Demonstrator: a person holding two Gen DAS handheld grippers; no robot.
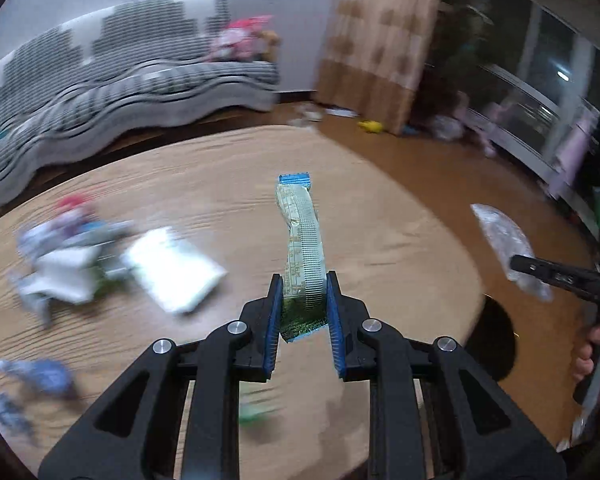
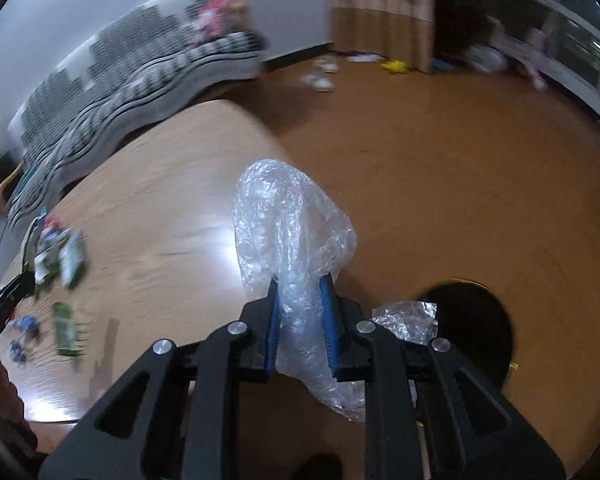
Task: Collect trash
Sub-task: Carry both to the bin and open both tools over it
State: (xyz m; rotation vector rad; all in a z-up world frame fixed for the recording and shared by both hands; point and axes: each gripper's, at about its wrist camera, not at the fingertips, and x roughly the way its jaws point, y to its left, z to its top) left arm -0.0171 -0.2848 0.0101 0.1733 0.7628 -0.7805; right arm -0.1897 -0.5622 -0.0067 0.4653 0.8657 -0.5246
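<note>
The right gripper (image 2: 300, 312), clamped on a plastic bag (image 2: 288, 232), has the bin (image 2: 476, 328) near at 3 o'clock, while the left gripper (image 1: 302, 304) pinches a wrapper (image 1: 302, 240) over the table (image 1: 400, 216).

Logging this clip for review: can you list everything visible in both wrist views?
snack wrapper: 1, green with blue end, in left gripper
clear plastic bag: 1, in right gripper
crumpled clear plastic: 1, beside bin
trash bin: 1, black, on floor by table
loose wrappers: several, white, green, blue, on table
table: 1, light wood
sofa: 1, grey striped
curtain: 1, beige
left gripper: shut
right gripper: shut
</note>
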